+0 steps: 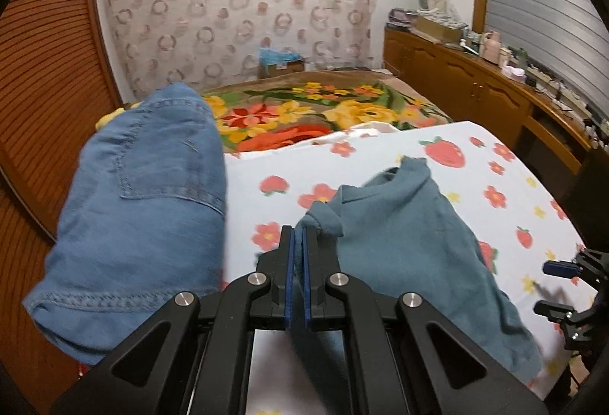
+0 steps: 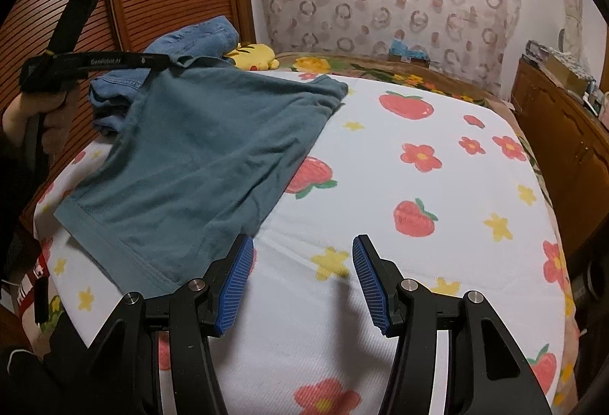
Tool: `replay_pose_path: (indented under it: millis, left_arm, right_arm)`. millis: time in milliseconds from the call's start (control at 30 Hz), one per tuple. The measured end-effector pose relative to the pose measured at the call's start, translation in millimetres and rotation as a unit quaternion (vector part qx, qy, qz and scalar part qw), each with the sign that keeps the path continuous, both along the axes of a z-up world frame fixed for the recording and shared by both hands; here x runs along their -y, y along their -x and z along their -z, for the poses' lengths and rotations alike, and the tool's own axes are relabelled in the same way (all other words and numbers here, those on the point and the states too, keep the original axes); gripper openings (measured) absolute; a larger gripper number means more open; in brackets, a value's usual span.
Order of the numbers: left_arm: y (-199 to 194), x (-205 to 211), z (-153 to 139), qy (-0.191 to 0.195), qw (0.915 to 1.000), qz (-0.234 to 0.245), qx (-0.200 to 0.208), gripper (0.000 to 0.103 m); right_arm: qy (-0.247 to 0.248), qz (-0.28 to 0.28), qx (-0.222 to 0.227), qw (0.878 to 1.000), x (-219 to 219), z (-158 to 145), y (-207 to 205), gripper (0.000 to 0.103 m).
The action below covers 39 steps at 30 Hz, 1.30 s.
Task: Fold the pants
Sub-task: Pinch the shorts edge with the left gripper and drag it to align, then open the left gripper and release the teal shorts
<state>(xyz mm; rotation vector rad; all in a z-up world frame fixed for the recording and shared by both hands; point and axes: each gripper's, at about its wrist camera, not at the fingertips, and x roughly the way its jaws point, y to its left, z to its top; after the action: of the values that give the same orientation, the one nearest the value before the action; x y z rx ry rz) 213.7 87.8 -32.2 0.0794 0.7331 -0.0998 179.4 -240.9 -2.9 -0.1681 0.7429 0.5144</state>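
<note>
The left gripper (image 1: 298, 244) has its jaws pressed together, pinching an edge of the teal pants (image 1: 415, 244). The cloth goes in between the blue pads, and a small fold sticks out on the right side of them. In the right wrist view the left gripper (image 2: 167, 59) holds that edge up at the far left, so the pants (image 2: 198, 156) hang down from it and spread over the left part of the bed. The wide band of the pants lies close to the right gripper's left pad.

The right gripper (image 2: 302, 263) has its jaws spread apart with nothing between them. It hangs over the white sheet (image 2: 399, 209), which has red strawberries, red flowers and yellow stars on it. Its tips also show at the right edge of the left wrist view (image 1: 557, 287).

A pile of blue jeans (image 1: 144, 209) lies just to the left of the teal pants. A yellow soft toy (image 2: 253, 57) lies behind the jeans. Past the sheet is a blanket (image 1: 323, 114) with big yellow and red flowers.

At the far end of the bed is a cardboard box (image 1: 281, 65) with something blue on top; what is in it is too small to tell. A long wooden cabinet (image 1: 468, 88) on the right is crowded with small things.

A hand (image 2: 36, 118) grips the left gripper's handle at the left edge, and the gripper points down at a slant.
</note>
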Motion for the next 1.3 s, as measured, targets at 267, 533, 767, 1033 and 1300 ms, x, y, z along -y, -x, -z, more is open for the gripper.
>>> replay_pose_path:
  millis: [267, 533, 767, 1033, 1300]
  left_arm:
    - [-11.2, -7.4, 9.5, -0.010, 0.9997, -0.015, -0.016, 0.005]
    - [-9.6, -7.0, 14.5, -0.008, 0.9996, -0.011, -0.024, 0.030]
    - [6.3, 4.8, 19.6, 0.011, 0.9998, 0.013, -0.012, 0.068]
    - [28.0, 19.6, 35.3, 0.027, 0.9988, 0.038, -0.014, 0.077]
    - [58.6, 33.1, 34.9, 0.022, 0.9991, 0.031, -0.017, 0.077]
  right_arm:
    - [-0.002, 0.003, -0.003, 1.000, -0.6, 2.1, -4.4, 0.056]
    - [-0.004, 0.002, -0.006, 1.000, -1.6, 5.9, -5.0, 0.056]
    - [-0.010, 0.003, -0.007, 1.000, 0.7, 6.7, -4.8, 0.056]
    - [-0.008, 0.003, -0.005, 1.000, 0.7, 7.9, -4.4, 0.056]
    - [-0.015, 0.001, 0.005, 1.000, -2.8, 4.3, 2.4, 0.056]
